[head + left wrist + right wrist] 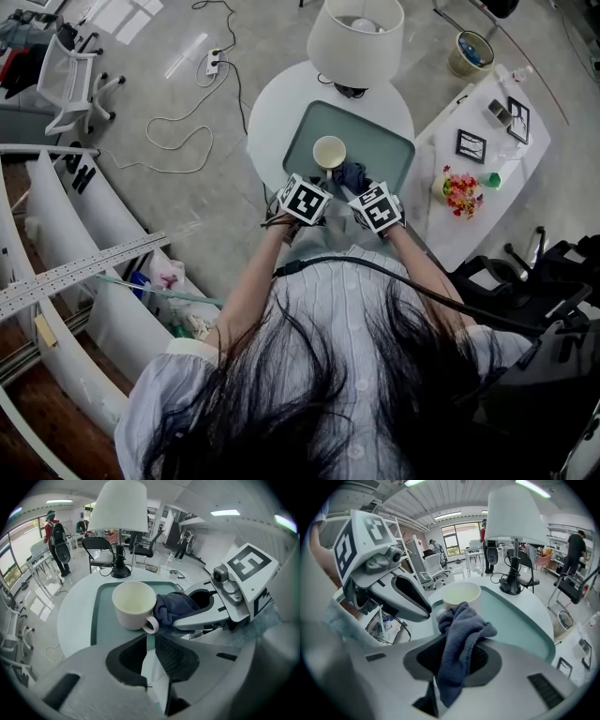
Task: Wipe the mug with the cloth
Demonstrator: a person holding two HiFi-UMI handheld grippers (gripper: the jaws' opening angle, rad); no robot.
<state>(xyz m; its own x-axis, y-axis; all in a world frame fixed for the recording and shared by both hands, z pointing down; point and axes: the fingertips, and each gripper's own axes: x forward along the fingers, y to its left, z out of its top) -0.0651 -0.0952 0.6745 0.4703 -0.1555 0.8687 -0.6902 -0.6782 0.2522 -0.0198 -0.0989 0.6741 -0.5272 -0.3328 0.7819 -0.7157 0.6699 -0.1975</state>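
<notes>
The round table (272, 112) is looked down on steeply from high overhead in the head view. In both gripper views the mug (134, 604) is seen low and close from the near side. The mug, the tray (101, 616) and the lamp (119, 506) are shared by all three views.

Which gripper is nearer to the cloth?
Right. The right gripper is clamped on the cloth; the left gripper sits apart, tips by the handle of the mug.

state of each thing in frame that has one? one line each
mug: upright, empty, on tray
cloth: bunched, clamped in right gripper, up against mug's side
right gripper: shut on cloth
left gripper: jaws almost together, nothing between them, tips near mug handle
</notes>
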